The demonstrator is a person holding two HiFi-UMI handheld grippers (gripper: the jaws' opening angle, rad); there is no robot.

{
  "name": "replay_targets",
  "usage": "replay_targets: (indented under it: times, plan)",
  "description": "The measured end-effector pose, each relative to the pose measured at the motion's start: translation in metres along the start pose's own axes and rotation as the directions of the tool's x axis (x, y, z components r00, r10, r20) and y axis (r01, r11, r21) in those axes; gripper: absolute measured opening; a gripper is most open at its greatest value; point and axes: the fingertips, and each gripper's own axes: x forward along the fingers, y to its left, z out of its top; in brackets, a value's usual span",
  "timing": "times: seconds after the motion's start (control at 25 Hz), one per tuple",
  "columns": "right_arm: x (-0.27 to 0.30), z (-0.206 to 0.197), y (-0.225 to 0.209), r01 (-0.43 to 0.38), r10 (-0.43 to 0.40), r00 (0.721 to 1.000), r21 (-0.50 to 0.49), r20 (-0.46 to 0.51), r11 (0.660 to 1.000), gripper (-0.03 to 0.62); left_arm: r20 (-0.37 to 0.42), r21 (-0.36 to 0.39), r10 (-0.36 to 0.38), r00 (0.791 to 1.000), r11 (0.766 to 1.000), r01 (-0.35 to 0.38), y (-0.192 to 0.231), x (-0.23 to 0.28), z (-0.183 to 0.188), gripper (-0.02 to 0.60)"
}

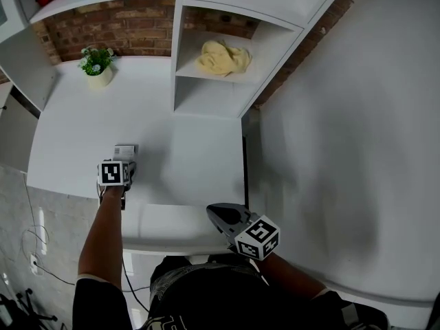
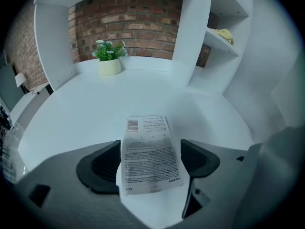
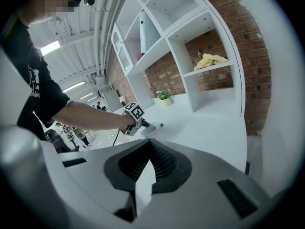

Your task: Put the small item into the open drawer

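**Flat packet between wide left jaws**

The packet [image 2: 150, 151], a flat white rectangle with a barcode and dense print too fine to read, lies on the smooth white desk [image 2: 90, 104]. The left gripper [image 1: 128, 162] has its ribbed black jaws spread wide on either side of it. The right gripper [image 3: 149, 151] has its jaws closed together, holding nothing.
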Motion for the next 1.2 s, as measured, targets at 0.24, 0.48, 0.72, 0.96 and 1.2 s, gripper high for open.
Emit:
replay_targets:
  times: [0.24, 0.48, 0.72, 0.96, 1.2]
  plan:
    - [-0.002, -0.001, -0.005, 0.019, -0.019, 1.000, 0.013, -0.002, 1.000, 0.005, -0.060, -0.023, 0.001, 0.998, 1.000, -0.002, 0.004, 0.015, -0.009, 0.394]
    - [-0.004, -0.004, -0.010, 0.042, -0.042, 0.999, 0.033, 0.002, 0.999, 0.005, -0.077, -0.047, -0.023, 0.997, 0.999, 0.019, 0.002, 0.020, -0.010, 0.399]
    - [-0.008, -0.006, -0.012, 0.058, -0.059, 0.998, 0.042, 0.007, 0.997, 0.005, -0.117, -0.019, -0.021, 0.993, 1.000, 0.019, 0.000, 0.026, -0.014, 0.413]
    - [-0.013, -0.010, -0.014, 0.077, -0.078, 0.997, 0.054, 0.005, 0.996, 0.005, -0.135, 0.005, -0.010, 0.991, 1.000, 0.010, 0.000, 0.028, -0.015, 0.422]
    - [-0.020, -0.011, -0.013, 0.085, -0.085, 0.996, 0.049, 0.008, 0.995, 0.005, -0.126, 0.000, -0.001, 0.992, 1.000, 0.001, 0.000, 0.027, -0.016, 0.420]
